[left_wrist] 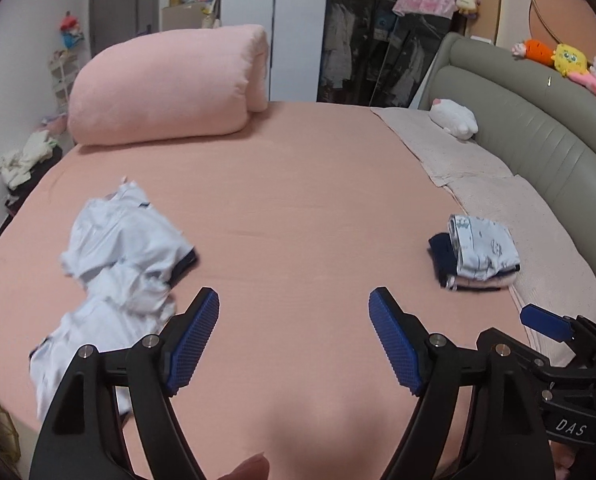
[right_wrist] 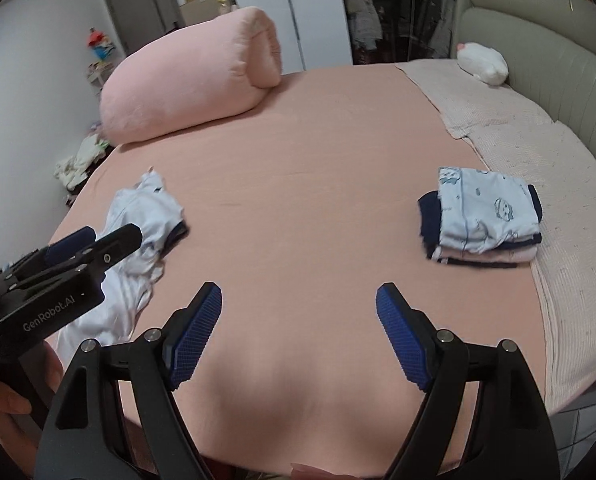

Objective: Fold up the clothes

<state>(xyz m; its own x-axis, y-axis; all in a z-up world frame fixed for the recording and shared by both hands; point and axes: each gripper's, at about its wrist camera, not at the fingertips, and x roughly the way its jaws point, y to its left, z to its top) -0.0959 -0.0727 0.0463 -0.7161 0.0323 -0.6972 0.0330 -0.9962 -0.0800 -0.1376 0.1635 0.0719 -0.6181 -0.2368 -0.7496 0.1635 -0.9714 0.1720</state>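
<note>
Crumpled pale garment (left_wrist: pixel 117 264) lying unfolded on bed (left_wrist: pixel 298 208), left side; folded stack (right_wrist: pixel 486 220) resting at right. Left gripper (left_wrist: pixel 293 340) and right gripper (right_wrist: pixel 298 336) being held above sheet, fingers spread wide, nothing pinched. Garment best being taken by shoulders or hem corners, spread flat in bare middle before folding.

Right hand-held gripper (right_wrist: pixel 298 320) wide apart, empty, above bed (right_wrist: pixel 298 160); folded stack (right_wrist: pixel 482 216) right.
</note>
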